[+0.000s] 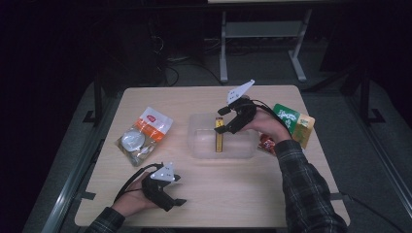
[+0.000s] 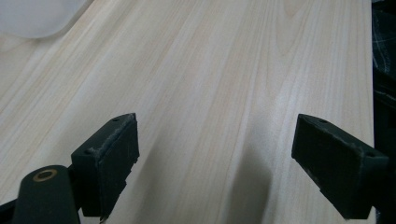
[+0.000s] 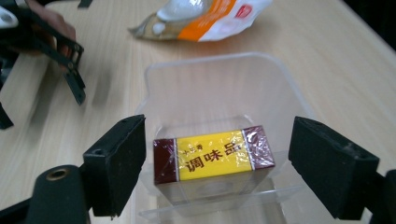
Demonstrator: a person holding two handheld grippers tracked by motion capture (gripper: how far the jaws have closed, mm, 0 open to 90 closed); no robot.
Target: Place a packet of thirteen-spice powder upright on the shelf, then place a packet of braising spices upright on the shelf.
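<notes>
Right claw [image 3: 217, 163] hangs over the near end of the tub [image 1: 199, 145], jaws wide apart, the box [image 3: 213, 154] between them but untouched on either side; no earlier frame to compare, so I read this as a release, box now lying inside the tub with its yellow label up. To finish clean: I'd lift straight up out of the tub, keep the jaws spread until both pads clear the rim, and not drag sideways, since the tub is light clear plastic and a pad catching its wall would likely shove or tip it. Box sits toward the tub's near wall in the right gripper view, roughly square to it, so no nudge looks needed. Left claw [image 2: 215, 154] is parked, jaws apart with nothing between them, resting over bare bench [image 2: 210, 70] well to the near-left of the tub; the tub's corner shows pale at the top left of its view. Around the tub: orange-and-white pouch [image 1: 144, 133] lies flat to its left, well apart; green pack [image 1: 291, 121] and a small red packet [image 1: 267, 143] sit just beside its right side, partly under the right hand. That right-side cluster is the tight spot, as the wrist withdraws over it. Cable [image 1: 265, 108] trails behind the right claw; keep it off the tub rim.
</notes>
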